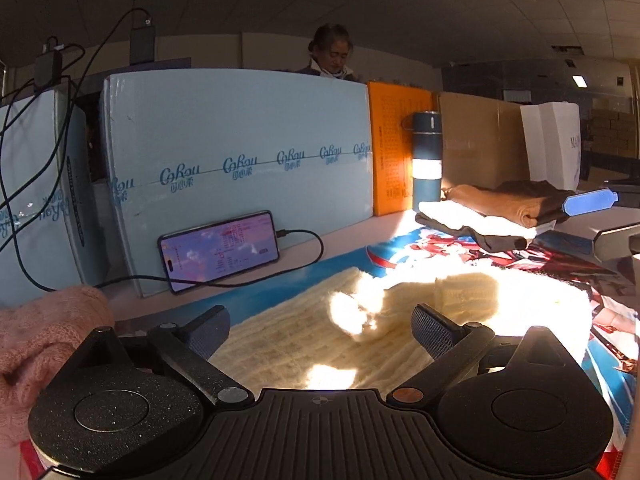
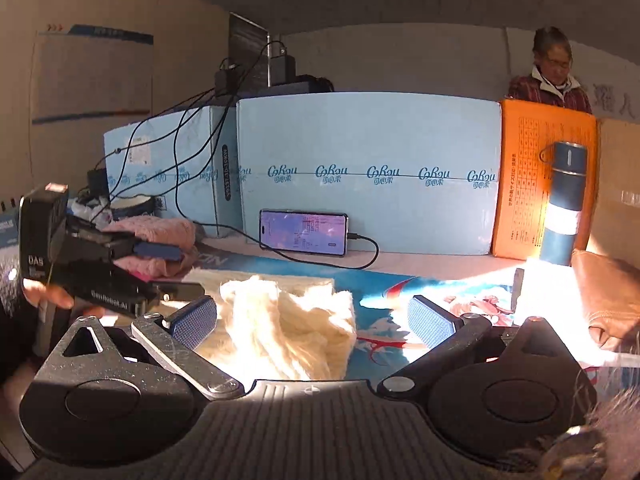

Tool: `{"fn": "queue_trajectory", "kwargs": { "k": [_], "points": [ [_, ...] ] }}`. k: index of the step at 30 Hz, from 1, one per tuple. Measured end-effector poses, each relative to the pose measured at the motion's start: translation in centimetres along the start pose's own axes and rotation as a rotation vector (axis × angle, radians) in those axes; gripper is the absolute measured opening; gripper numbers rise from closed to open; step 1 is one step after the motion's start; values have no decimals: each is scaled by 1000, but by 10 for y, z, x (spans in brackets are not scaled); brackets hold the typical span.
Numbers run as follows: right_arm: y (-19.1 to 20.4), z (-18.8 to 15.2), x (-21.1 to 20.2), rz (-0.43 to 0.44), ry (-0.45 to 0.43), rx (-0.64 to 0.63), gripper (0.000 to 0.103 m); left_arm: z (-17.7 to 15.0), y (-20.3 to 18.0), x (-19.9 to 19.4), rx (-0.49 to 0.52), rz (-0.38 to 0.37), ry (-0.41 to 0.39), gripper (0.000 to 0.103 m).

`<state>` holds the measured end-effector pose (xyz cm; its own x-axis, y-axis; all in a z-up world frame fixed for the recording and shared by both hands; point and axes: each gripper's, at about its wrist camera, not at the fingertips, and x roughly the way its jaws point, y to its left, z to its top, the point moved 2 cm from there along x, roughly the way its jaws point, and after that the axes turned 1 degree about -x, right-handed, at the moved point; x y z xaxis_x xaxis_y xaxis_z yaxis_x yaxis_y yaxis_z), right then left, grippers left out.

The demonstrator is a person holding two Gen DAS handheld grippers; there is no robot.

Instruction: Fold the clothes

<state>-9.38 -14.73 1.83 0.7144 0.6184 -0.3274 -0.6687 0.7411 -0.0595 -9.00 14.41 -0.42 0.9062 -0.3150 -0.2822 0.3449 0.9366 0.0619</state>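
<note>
A cream knitted sweater (image 1: 320, 344) lies partly folded on the printed mat (image 1: 420, 248), right in front of my open left gripper (image 1: 320, 328), whose jaws stand wide apart just above it. In the right wrist view the same cream sweater (image 2: 280, 328) lies bunched between the jaws of my open right gripper (image 2: 312, 320), with no grip on it. The left gripper (image 2: 120, 256) shows at the left there, held in a hand. A pink knit garment (image 1: 44, 336) sits at the left. A stack of folded clothes (image 1: 492, 216) lies at the back right.
Light blue boxes (image 1: 240, 160) and an orange box (image 1: 392, 148) wall off the back. A phone (image 1: 220, 250) on a cable leans on the blue box. A blue flask (image 1: 427, 164) stands by the orange box. A person (image 1: 332, 56) stands behind. A brown garment (image 2: 608, 296) lies at right.
</note>
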Motion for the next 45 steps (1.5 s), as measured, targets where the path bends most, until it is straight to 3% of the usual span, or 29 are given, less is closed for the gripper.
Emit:
{"fn": "queue_trajectory", "kwargs": {
  "k": [1, 5, 10, 14, 19, 23, 27, 30, 34, 37, 41, 42, 44, 45],
  "points": [
    [3, -8, -3, 6, 21, -52, 103, 2, -4, -5, 10, -22, -31, 99],
    [14, -19, 3, 91, 51, -94, 103, 27, -30, -7, 45, 22, -72, 99],
    [30, -22, 20, 211, 92, -112, 103, 50, -42, 10, -21, 36, -58, 99],
    [42, -24, 33, 307, 125, -127, 103, 42, -50, 26, 2, 36, 30, 99],
    [55, -25, 45, 407, 154, -136, 102, 0, -63, 44, 191, 59, 279, 99],
    [51, -21, 26, 370, 110, -154, 102, -7, -53, 34, 100, 53, 232, 99],
    [40, -27, 8, 232, 127, -255, 102, 2, -49, -4, 104, 83, 124, 99],
    [32, -32, 2, 141, 152, -326, 102, 1, -52, -41, 174, 53, 54, 99],
    [23, -40, 18, 75, 222, -399, 102, -22, -66, -63, 335, -21, 160, 99],
    [32, -43, 33, 82, 226, -464, 102, -42, -73, -64, 436, -33, 266, 99],
    [52, -38, 50, 125, 172, -528, 100, -43, -68, -56, 418, -23, 256, 99],
    [58, -37, 53, 134, 159, -545, 98, -42, -66, -52, 415, -10, 253, 99],
    [67, -35, 57, 156, 144, -578, 79, -42, -62, -45, 394, -2, 238, 99],
    [72, -34, 58, 164, 139, -604, 75, -42, -60, -44, 382, -6, 236, 98]
  ]
}}
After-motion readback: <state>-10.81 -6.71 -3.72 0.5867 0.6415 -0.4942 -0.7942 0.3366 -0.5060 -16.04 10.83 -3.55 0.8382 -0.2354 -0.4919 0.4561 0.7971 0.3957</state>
